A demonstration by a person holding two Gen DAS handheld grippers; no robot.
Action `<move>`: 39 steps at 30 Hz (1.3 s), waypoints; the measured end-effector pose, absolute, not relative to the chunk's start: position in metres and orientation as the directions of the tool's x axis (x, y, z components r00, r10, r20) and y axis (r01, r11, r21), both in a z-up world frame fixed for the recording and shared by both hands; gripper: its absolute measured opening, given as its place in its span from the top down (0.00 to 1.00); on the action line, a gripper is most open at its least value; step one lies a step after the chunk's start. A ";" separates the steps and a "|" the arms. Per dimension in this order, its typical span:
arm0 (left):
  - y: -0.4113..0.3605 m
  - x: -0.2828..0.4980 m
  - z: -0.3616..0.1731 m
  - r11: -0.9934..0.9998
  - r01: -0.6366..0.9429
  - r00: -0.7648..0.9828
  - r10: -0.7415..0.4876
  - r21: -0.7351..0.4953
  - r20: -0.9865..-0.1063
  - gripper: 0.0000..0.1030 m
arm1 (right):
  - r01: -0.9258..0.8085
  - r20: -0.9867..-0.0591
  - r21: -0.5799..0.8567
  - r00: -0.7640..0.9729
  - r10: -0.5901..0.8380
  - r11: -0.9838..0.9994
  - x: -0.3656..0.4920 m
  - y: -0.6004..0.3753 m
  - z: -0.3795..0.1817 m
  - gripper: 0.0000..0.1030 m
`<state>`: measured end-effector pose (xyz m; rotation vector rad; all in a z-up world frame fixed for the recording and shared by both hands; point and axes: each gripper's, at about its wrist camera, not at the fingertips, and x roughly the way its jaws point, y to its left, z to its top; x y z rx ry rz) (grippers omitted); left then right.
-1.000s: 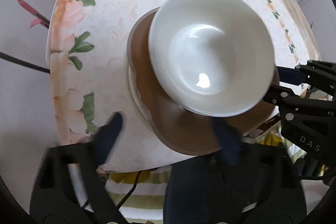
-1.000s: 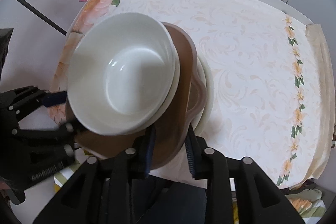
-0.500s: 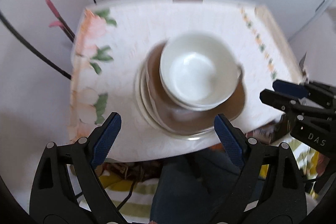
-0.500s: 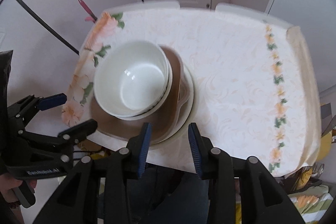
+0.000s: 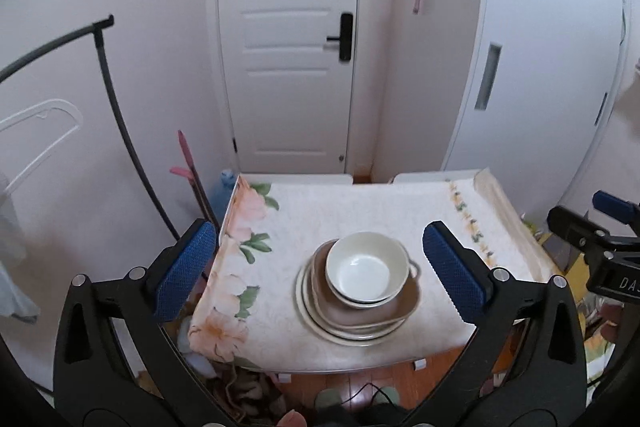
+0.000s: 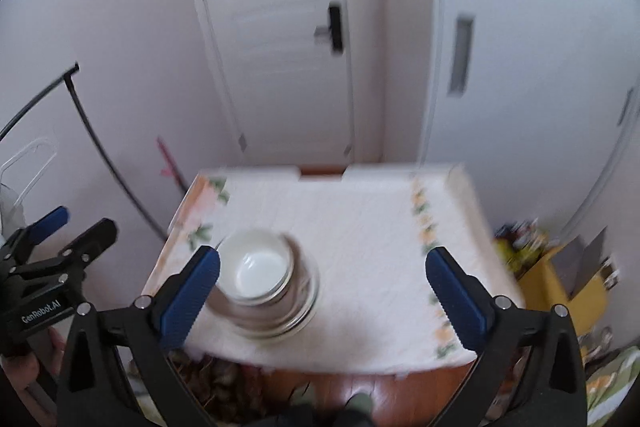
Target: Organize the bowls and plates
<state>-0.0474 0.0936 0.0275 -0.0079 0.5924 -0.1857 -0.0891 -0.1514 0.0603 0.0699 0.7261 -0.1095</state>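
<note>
A white bowl [image 5: 362, 273] sits nested in another bowl on a brown plate [image 5: 360, 313], which rests on cream plates [image 5: 316, 323]. The stack stands near the front edge of the floral-cloth table [image 5: 360, 211]. My left gripper [image 5: 318, 231] hangs high above and in front of the stack, its jaws opening wide with nothing between them. In the blurred right wrist view the bowl [image 6: 256, 271] and stack lie at lower left. My right gripper [image 6: 322, 255] is also raised, its jaws opening and holding nothing. Each gripper shows in the other's view: the right gripper [image 5: 592, 223] and the left gripper [image 6: 68, 227].
A white door [image 5: 288, 47] stands behind the table. A black curved rod [image 5: 116, 115], a white hanger [image 5: 40, 135] and a pink stick [image 5: 188, 163] are at the left. A yellow box [image 6: 560, 279] sits at the right. Wooden floor [image 6: 360, 383] lies below the table's front edge.
Both grippers have risen and drawn back from the stack, which now looks small and far. The right jaws have spread from narrow to wide. Both views have tilted up to the door.
</note>
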 end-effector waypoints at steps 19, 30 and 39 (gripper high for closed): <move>0.095 -0.131 0.052 0.979 0.197 0.879 -0.199 -0.050 -0.433 0.00 | 0.173 -0.519 -0.009 0.841 -0.152 0.985 -0.157 -0.135 0.086 0.01; 0.093 -0.141 0.059 0.980 0.199 0.891 -0.195 -0.033 -0.410 0.00 | 0.184 -0.500 -0.010 0.850 -0.164 0.983 -0.168 -0.131 0.090 0.01; 0.092 -0.141 0.060 0.980 0.195 0.893 -0.189 -0.029 -0.407 0.00 | 0.186 -0.498 -0.011 0.851 -0.166 0.983 -0.167 -0.132 0.092 0.01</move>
